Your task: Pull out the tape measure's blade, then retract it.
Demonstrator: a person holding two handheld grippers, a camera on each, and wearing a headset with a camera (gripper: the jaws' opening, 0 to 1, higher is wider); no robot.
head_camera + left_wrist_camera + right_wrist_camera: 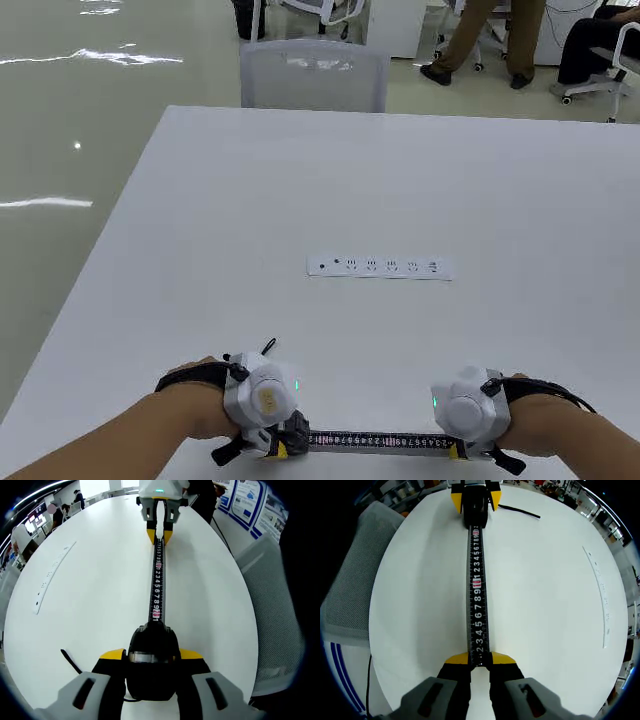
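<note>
Clamped between the yellow-tipped jaws of my left gripper (152, 654) is the tape measure (151, 667), a rounded black case with a shiny band across its top, low over the near edge of the table (400, 180). Its blade (476, 580) runs out straight and flat to my right gripper (479, 659), a narrow black strip printed with white numerals and red marks at the tens. That gripper's jaws are pinched together on the blade's free end. Both grippers have smooth white housings and face each other along the strip. A thin black cord (520, 511) lies just beside the left one. The tabletop is plain matte white. Farther out on it lies a flat white power strip (380, 267), and a grey mesh-backed chair (313, 75) stands at the far edge.
</note>
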